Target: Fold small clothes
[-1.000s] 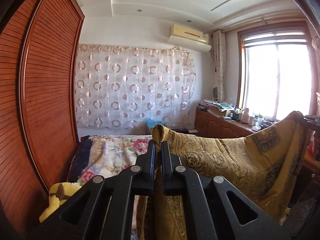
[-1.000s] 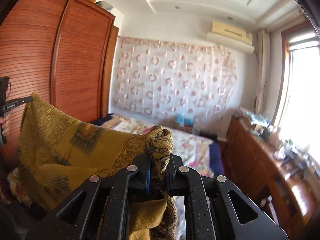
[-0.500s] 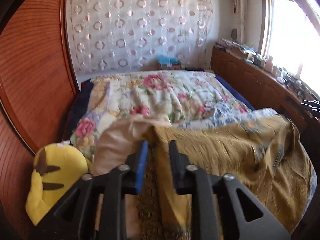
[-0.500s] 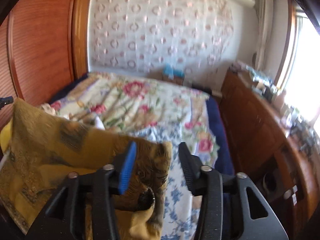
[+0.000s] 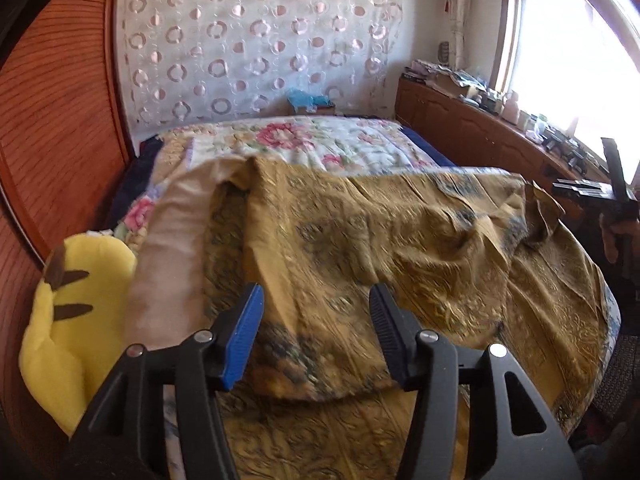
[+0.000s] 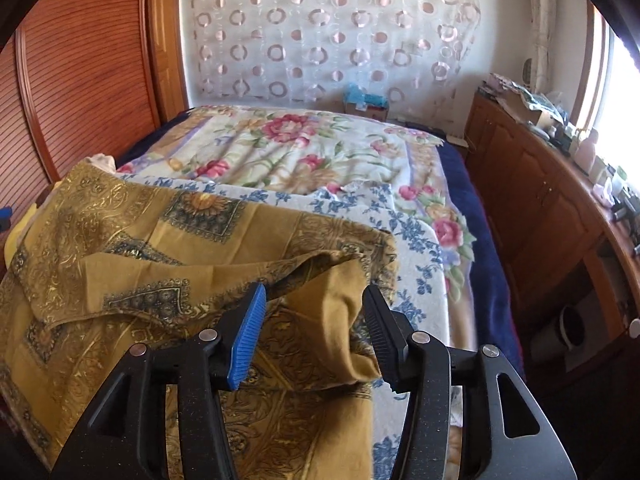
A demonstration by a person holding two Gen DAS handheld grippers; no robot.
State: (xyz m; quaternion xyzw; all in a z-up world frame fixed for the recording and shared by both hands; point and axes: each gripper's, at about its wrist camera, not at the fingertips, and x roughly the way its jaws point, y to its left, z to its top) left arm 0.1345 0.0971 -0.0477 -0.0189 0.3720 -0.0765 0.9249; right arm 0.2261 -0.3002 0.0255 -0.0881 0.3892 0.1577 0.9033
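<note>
Jaws on both the left gripper [image 5: 316, 332] and right gripper [image 6: 312, 330] just let go and gape wide, so the gold cloth [image 6: 168, 256] now lies folded over on the bed [image 6: 304, 152], 1 fold done.

1. The cloth [image 6: 168, 264] is mustard gold with dark paisley scrollwork and blue-grey medallion squares.
2. The bedspread [image 6: 304, 148] is cream with pink roses and green leaves; its near strip shows blue flowers.
3. The plush toy [image 5: 72, 320] is yellow with brown stripes.
4. The curtain [image 5: 256, 36] is white with pink rings.
5. The wardrobe [image 6: 84, 76] is reddish-brown wood.
</note>
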